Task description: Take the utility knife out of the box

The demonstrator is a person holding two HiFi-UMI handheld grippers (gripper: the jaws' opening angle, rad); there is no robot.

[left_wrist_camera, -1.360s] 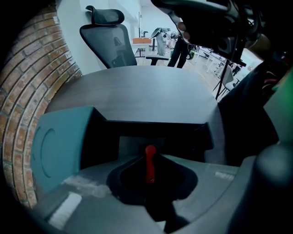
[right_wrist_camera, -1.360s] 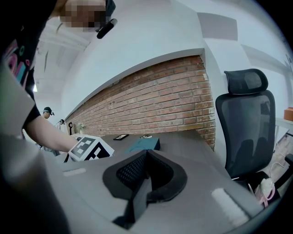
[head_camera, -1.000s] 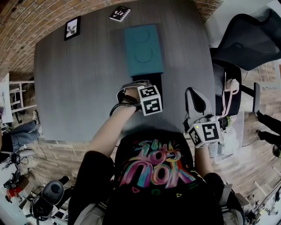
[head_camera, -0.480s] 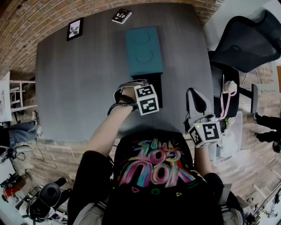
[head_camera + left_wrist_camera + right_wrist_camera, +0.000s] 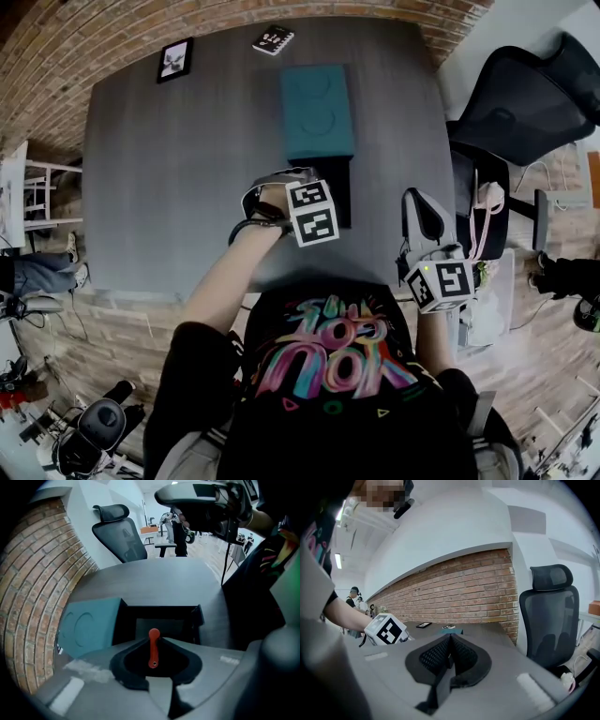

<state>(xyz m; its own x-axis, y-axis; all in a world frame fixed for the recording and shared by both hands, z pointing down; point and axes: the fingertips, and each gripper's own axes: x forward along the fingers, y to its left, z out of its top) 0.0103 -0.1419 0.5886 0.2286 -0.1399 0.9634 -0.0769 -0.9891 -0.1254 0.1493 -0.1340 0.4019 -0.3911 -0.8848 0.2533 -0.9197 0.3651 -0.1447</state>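
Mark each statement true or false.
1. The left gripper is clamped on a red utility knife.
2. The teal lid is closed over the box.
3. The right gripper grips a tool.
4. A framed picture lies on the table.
1. True. The left gripper has its jaws shut on the red utility knife.
2. False. The teal lid lies on the table beside the box, which is open.
3. False. The right gripper has its jaws together with nothing between them.
4. True. The framed picture lies near the table's far left corner.
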